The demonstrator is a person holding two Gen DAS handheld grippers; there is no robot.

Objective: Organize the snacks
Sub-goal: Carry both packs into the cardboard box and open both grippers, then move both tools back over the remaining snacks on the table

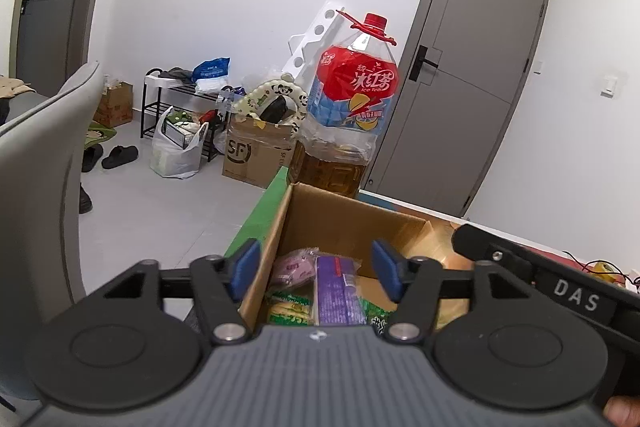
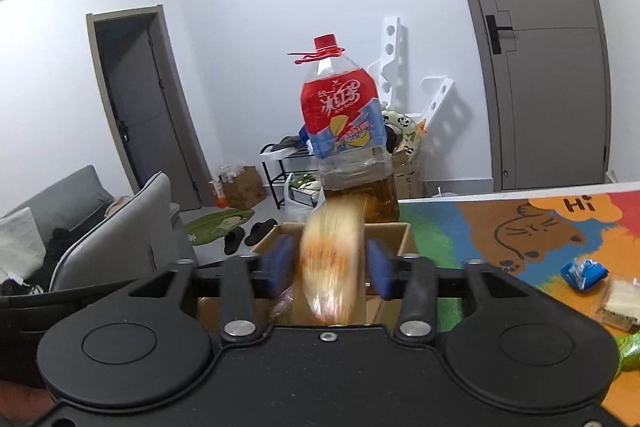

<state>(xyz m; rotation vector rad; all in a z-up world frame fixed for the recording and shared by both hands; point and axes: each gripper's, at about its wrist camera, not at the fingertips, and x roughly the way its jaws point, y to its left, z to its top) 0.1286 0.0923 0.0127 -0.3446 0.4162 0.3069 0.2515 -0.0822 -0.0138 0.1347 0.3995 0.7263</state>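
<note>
An open cardboard box (image 1: 320,215) stands at the table's edge and holds a purple packet (image 1: 338,291), a pink packet (image 1: 292,269) and green packets (image 1: 288,307). My left gripper (image 1: 316,269) hangs open just above the box, its blue pads clear of the packets below. My right gripper (image 2: 331,265) is over the same box (image 2: 396,239). A yellowish wrapped snack (image 2: 334,259) stands between its pads, smeared by motion while the pads are sharp. A thin gap shows on each side of the snack, so the pads do not press on it.
A large iced tea bottle (image 1: 352,99) stands right behind the box. On the colourful table mat (image 2: 500,227) to the right lie a blue packet (image 2: 584,273), a sandwich pack (image 2: 620,301) and a green packet (image 2: 630,349). A grey chair (image 1: 44,167) is close on the left.
</note>
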